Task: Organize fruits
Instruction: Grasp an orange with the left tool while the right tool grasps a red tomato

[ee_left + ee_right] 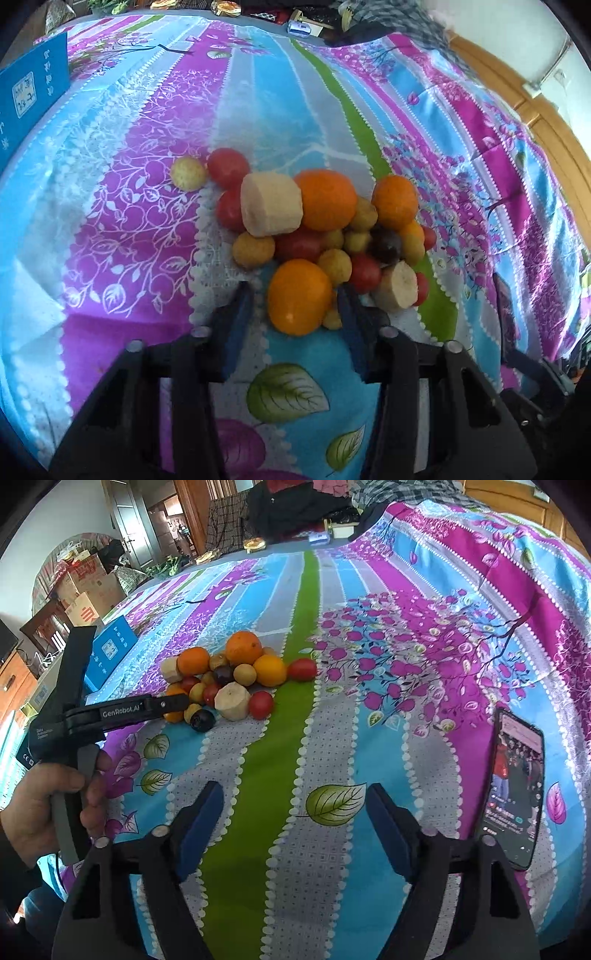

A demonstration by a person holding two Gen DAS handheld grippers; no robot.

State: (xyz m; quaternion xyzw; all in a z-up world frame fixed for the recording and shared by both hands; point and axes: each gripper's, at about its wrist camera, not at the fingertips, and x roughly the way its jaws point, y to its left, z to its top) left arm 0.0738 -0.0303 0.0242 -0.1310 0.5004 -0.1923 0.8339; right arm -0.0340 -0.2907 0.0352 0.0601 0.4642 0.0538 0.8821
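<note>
On the flowered bed sheet [332,738], a fruit pile [229,675] is lying near a phone [517,790]. The left hand-held gripper [295,299] is straddling an orange [299,301], its right pad touching, grip uncertain. The right hand-held gripper [295,805] is hovering released, well short of the pile.

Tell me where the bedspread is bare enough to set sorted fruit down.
Free: the wide stretch between the fruit pile and the phone, in front of the right gripper. Also left of the pile, toward the blue box. Crowded: the pile itself, where the left gripper straddles an orange.
</note>
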